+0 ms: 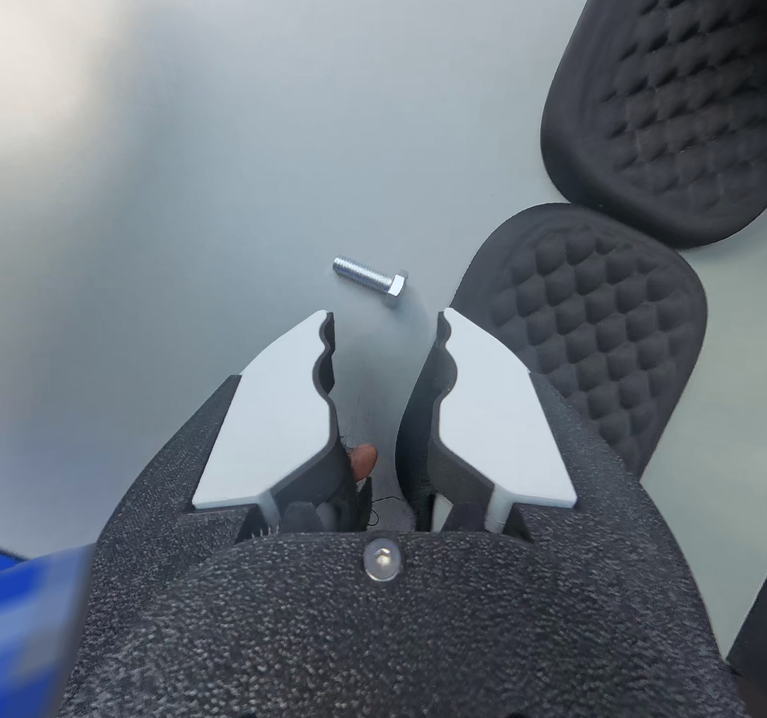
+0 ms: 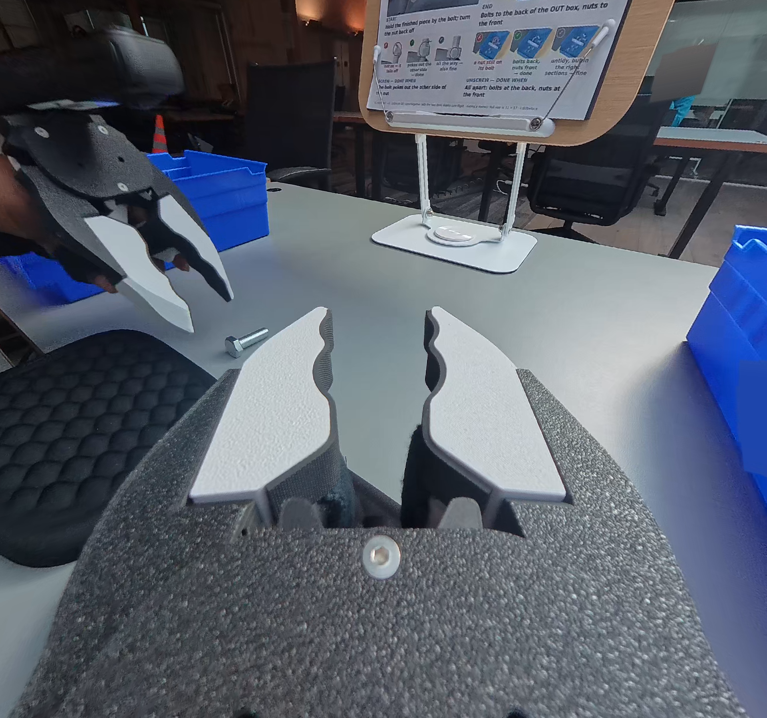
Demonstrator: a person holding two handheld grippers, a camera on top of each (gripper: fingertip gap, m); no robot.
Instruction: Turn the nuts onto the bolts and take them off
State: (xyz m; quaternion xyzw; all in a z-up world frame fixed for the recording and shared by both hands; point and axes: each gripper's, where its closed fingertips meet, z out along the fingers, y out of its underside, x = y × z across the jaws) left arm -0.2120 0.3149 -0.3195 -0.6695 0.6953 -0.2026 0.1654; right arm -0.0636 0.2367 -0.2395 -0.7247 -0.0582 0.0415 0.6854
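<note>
left gripper [image 1: 384, 316] | jaws spread, nothing held, hovering over bolt [image 1: 370, 284] | bolt laid flat on grey worktop [image 1: 207, 158] just beside black pad [image 1: 581, 324] | right gripper [image 2: 377, 316] | jaws spread, nothing gripped | blue bin [image 2: 738, 345] seen at right

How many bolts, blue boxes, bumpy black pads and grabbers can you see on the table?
Bolts: 1, the bolt lying on its side.
Blue boxes: 2, one blue box at the back left, another blue box at the right edge.
Bumpy black pads: 2, near pad and far pad.
Grabbers: 2, left gripper and right gripper, both open.
Total: 7
</note>
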